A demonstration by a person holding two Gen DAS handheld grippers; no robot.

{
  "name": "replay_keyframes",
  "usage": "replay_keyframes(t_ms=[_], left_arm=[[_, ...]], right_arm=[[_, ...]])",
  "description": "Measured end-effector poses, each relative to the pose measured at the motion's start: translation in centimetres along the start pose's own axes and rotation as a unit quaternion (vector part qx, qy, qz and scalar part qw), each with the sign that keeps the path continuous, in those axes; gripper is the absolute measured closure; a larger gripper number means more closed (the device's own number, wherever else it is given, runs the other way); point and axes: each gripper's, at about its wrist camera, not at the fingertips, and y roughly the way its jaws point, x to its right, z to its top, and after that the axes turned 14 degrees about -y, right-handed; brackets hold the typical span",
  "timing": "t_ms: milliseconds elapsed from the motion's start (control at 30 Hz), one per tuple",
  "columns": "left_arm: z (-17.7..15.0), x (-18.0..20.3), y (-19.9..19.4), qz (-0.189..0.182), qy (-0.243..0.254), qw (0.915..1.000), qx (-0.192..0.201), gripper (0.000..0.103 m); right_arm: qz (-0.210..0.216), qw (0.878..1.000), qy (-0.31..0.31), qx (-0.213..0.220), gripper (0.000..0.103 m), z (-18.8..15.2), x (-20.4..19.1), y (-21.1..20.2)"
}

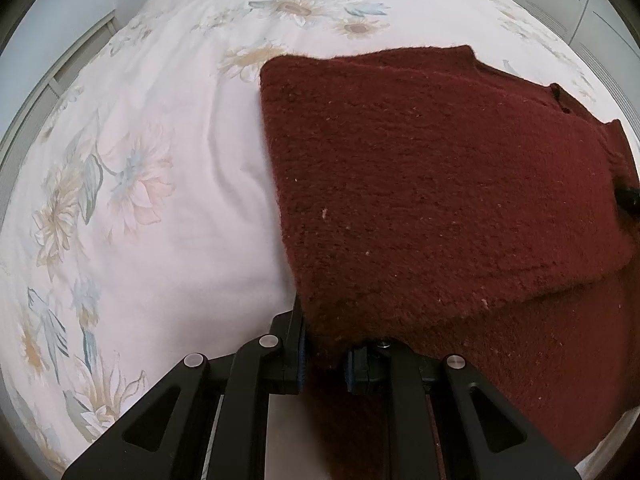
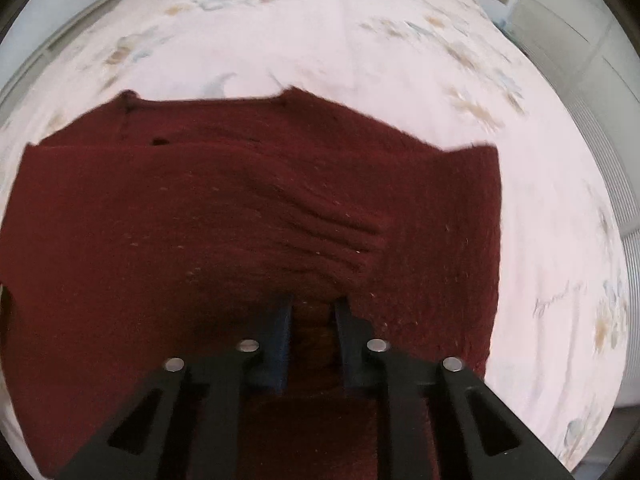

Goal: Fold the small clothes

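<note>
1. Dark red knit sweater [image 1: 440, 184] lies on the bed [image 1: 168, 160], over a pale floral bedspread; in the left wrist view it fills the right half, and one layer is folded over another along the lower right.
2. Left hand-held gripper [image 1: 324, 354]: jaws narrow, clamped on the sweater's near left corner. The fabric rises straight out of the pads.
3. Right hand-held gripper [image 2: 312, 332]: jaws narrow, pinching a bunch of sweater [image 2: 240, 208] knit between the blue pads. Wrinkles fan out up and to the right from the pinch.
4. Edges: the sweater's left edge is straight and fully visible in the left view. In the right view, the neckline notch sits at the far edge and the right edge runs down toward the bed's near side.
5. Open room: bare bedspread left of the sweater and beyond it toward the far end of the bed [image 2: 400, 60], plus a strip to its right.
6. Cabinet fronts [image 1: 580, 4] stand off the bed's far right corner, well apart from the sweater.
7. Hidden or unclear: the sweater's near hem is covered by both gripper bodies. Its right side is cut off in the left view, where a small dark object at the frame edge can't be made out. The right view is motion-blurred.
</note>
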Motion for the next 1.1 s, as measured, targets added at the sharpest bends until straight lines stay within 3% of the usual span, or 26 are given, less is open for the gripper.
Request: replay_keyframes(t_ms=[233,433,500,600,700,733,767,833,900,933,1067,1100], left_arm=[[-0.2,0.9,-1.1,0.0,0.002,0.9999,0.013,0.091],[-0.4,0.7,0.6,0.012,-0.007,0.9999,0.008,0.091],[-0.5,0.9,0.5,0.013,-0.009,0.9998,0.014,0.09],[-0.8,1.1,0.0,0.014,-0.008,0.9997,0.018,0.09],[-0.6,0.9,-0.9,0.004,-0.024,0.9997,0.008,0.088],[-0.5,0.7,-1.3,-0.002,-0.033,0.9995,0.005,0.087],[-0.4,0.6,-1.8,-0.005,-0.039,0.9992,0.005,0.083],[-0.3,0.2,-2.9,-0.002,-0.047,0.9988,0.009,0.065],[-0.3,0.2,-4.6,0.0,-0.047,0.9986,0.023,0.031],[-0.4,0.2,-5.2,-0.003,-0.045,0.9986,0.029,0.026],[-0.7,2.3,-8.3,-0.016,-0.013,0.998,0.059,0.002],[-0.9,3.1,-8.8,-0.018,-0.002,0.9975,0.069,0.001]], right_arm=[[-0.042,0.996,0.02,0.072,0.091,0.1,2.4,-4.3],[-0.054,0.998,-0.005,0.015,0.091,0.0,1.2,0.4],[-0.045,0.999,0.004,0.015,0.09,-0.4,1.2,1.2],[-0.03,0.999,0.023,0.026,0.085,-0.8,1.9,0.8],[-0.018,0.999,0.035,0.035,0.07,-0.7,3.1,-0.5],[-0.011,0.998,0.04,0.04,0.057,-0.8,3.4,-1.1],[-0.01,0.998,0.041,0.043,0.042,-0.9,3.1,-1.4],[-0.007,0.998,0.041,0.054,0.037,-1.2,3.1,-2.9],[-0.002,0.997,0.037,0.064,0.028,-1.4,2.8,-4.1],[-0.002,0.997,0.033,0.069,0.02,-1.5,2.6,-4.7],[-0.008,0.995,0.017,0.097,0.019,-2.0,0.8,-6.9],[-0.008,0.994,0.01,0.104,0.017,-2.1,0.1,-7.3]])
